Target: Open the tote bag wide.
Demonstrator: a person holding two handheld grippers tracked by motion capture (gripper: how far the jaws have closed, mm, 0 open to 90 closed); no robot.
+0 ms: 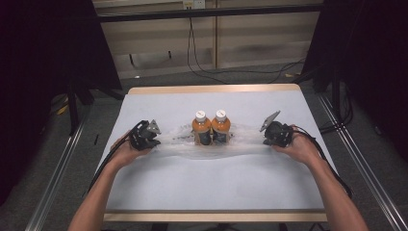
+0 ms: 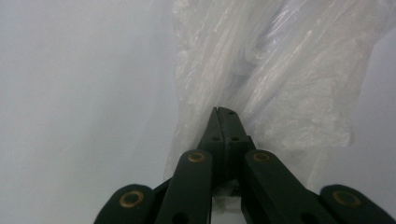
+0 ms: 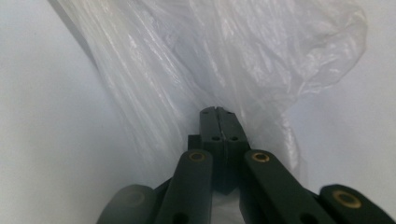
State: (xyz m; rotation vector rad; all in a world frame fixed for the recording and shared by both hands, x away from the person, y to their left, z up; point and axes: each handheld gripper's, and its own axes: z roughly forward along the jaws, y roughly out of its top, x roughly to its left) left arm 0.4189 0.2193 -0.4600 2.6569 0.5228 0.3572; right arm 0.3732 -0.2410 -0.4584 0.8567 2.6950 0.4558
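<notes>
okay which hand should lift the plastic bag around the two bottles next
Neither alone, probably: left gripper and right gripper are each shut on the plastic bag, equally flanking the bottles. Lift both together.

High view overlooks table (image 1: 211, 187); gripper views close.

The right gripper (image 3: 223, 111) has its black jaws pressed together, their tips pinching clear crinkled plastic film (image 3: 224, 56) that spreads out ahead of them over a pale surface (image 3: 42, 116) on both sides
</notes>
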